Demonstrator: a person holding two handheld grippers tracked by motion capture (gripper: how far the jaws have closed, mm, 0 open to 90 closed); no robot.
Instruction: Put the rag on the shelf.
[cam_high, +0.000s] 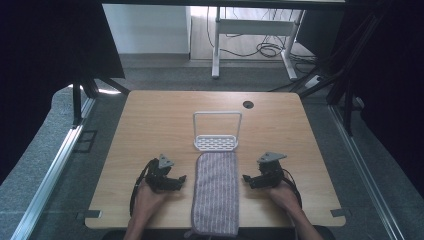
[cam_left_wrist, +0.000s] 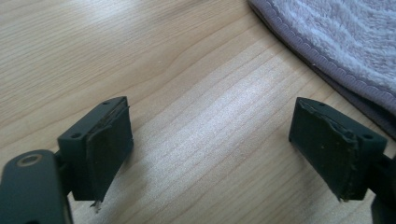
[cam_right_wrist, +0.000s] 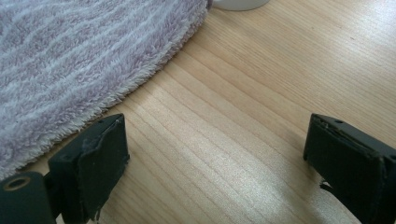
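A folded purple-grey striped towel (cam_high: 216, 192) lies lengthwise at the middle front of the wooden table (cam_high: 150, 125), its near end hanging over the front edge. Just behind it stands a white wire rack (cam_high: 217, 131) with a perforated base. My left gripper (cam_high: 180, 179) rests low on the table to the towel's left, pointing at it, open with bare wood between its pads (cam_left_wrist: 109, 149); the towel (cam_left_wrist: 345, 42) edge lies ahead at upper right. My right gripper (cam_high: 247, 178) sits to the towel's right, open and empty; the towel (cam_right_wrist: 70, 60) lies ahead at left.
A round cable hole (cam_high: 248, 104) sits near the table's far edge. Beyond the table are a white desk frame (cam_high: 250, 40) and cables on the floor. Dark curtains hang on both sides. A corner of the white rack (cam_right_wrist: 238, 3) shows in the right gripper view.
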